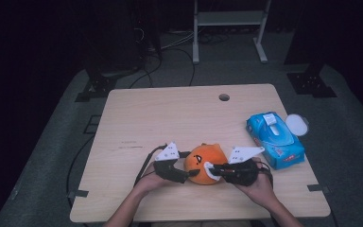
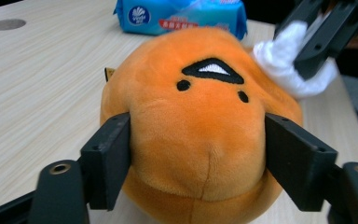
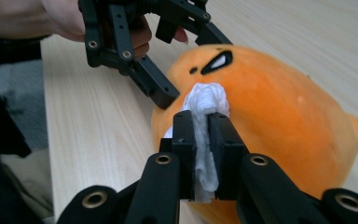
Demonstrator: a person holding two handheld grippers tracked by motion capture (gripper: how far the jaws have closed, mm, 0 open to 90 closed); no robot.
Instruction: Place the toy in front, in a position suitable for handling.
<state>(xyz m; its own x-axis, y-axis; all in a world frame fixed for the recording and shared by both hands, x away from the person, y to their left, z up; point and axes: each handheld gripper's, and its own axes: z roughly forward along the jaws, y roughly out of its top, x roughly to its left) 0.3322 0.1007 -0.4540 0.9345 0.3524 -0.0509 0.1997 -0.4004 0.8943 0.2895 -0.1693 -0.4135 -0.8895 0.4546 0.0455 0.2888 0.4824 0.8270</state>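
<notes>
My left gripper [image 2: 198,154] clasps a round orange plush toy with a stitched black face [image 2: 200,121], one jaw pressed into each side of it. The toy rests on the pale wooden surface [image 1: 170,113], near its front edge. My right gripper [image 3: 201,135] is nearly closed, pinching a crumpled white tissue wipe [image 3: 205,105] that touches the toy's top. Right of the toy lies a blue plastic pack of wet wipes [image 1: 275,139], its round white lid [image 1: 297,125] flipped open; I cannot see the wipes inside.
</notes>
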